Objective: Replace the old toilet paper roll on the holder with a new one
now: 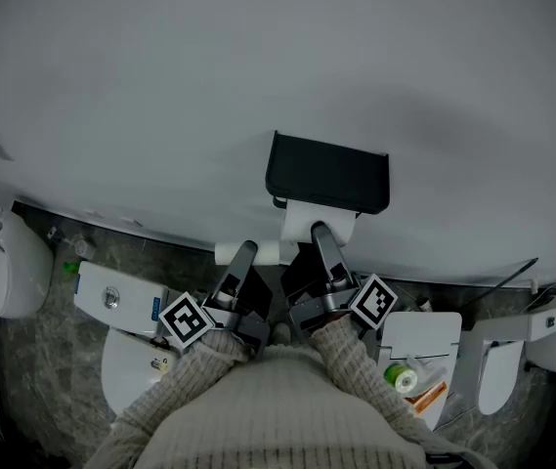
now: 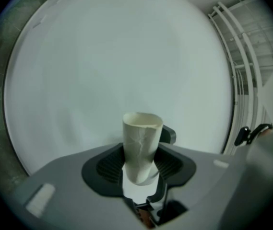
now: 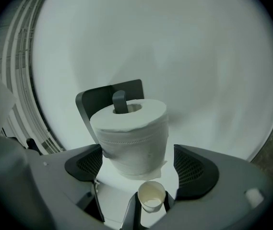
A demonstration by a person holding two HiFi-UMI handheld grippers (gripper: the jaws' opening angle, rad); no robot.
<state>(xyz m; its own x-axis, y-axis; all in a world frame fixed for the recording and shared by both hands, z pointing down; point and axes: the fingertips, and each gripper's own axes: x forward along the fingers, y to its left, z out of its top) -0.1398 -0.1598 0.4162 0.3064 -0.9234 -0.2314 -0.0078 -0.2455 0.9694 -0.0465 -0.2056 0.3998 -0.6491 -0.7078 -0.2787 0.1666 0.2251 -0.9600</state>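
Cardboard tube (image 2: 142, 145), stripped bare of paper and creased along one side, was clamped between the pads of the left gripper (image 2: 141, 163), which was closed on its lower part so that the open top end stood clear above the jaws. In the head view the tube lay crosswise just below and to the left of the black holder (image 1: 326, 172), which was fixed to the pale grey wall (image 1: 258, 66).

A full new roll (image 3: 134, 140) of white paper was already threaded on the holder's dark peg (image 3: 120, 102), under the cover plate. The right gripper (image 3: 138, 169) was spread wide around it, with the roll between its jaws. A gap was plain at the right pad, so nothing was gripped. One open end of the tube showed low in the right gripper view, just beneath the roll and apart from it.

Each gripper carried a marker cube (image 1: 186, 320) printed with a black-and-white square pattern, the only print that could be made out. Ribbed knit sleeves (image 1: 356, 360) led back from both grippers.

Below the holder, near the right edge of the dark marbled floor (image 1: 43, 379), a white cistern (image 1: 439, 328) bore a green-labelled bottle (image 1: 401, 376) whose writing was too small to read. A white rail (image 2: 239, 66) of parallel bars ran along the right side of the left gripper view.
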